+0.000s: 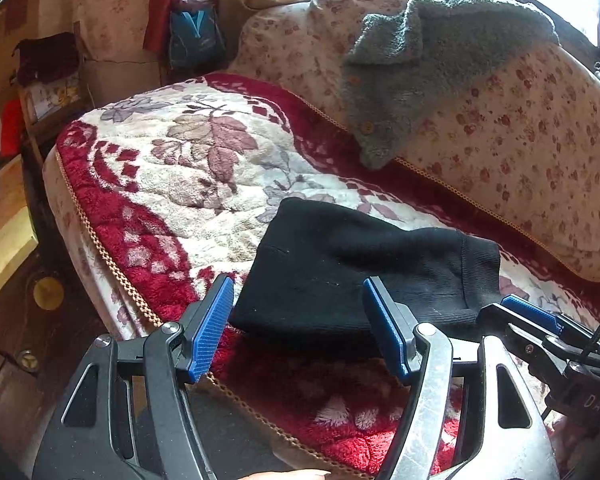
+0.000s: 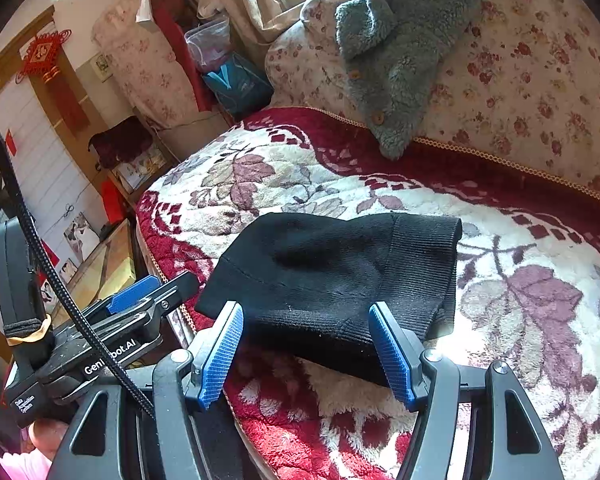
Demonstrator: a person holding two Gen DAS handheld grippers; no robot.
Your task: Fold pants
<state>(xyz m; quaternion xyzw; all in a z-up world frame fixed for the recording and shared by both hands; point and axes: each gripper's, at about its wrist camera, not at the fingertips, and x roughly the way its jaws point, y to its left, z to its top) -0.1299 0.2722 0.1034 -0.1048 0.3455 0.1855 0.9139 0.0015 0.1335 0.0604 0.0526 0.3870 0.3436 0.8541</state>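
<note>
- Black pants (image 1: pixel 364 276), already folded into a compact bundle, lie on the red-and-cream floral blanket (image 1: pixel 172 184) covering a sofa seat, close to its front edge, the ribbed band toward the right.
- The left gripper (image 1: pixel 298 320) hovers just in front of the bundle's near edge, jaws spread apart and holding nothing.
- The right gripper (image 2: pixel 306 342) hangs alongside it, jaws likewise apart, no cloth pinched between the blue pads (image 2: pixel 220 354).
- A grey fleece jacket (image 2: pixel 392 48) drapes over the flowered back cushion (image 2: pixel 540 80), well apart from the pants.
- The fold appears nearly or fully done; any last step is likely a tidy-up or one more fold.
- Risks, as judged: the plush pile could snag in a pad scooping under the edge, dragging blanket along with pants.
- A grip on the top layer only would peel the bundle open.
- Lying so near the seat's front edge, the bundle could slide off if nudged forward.
</note>
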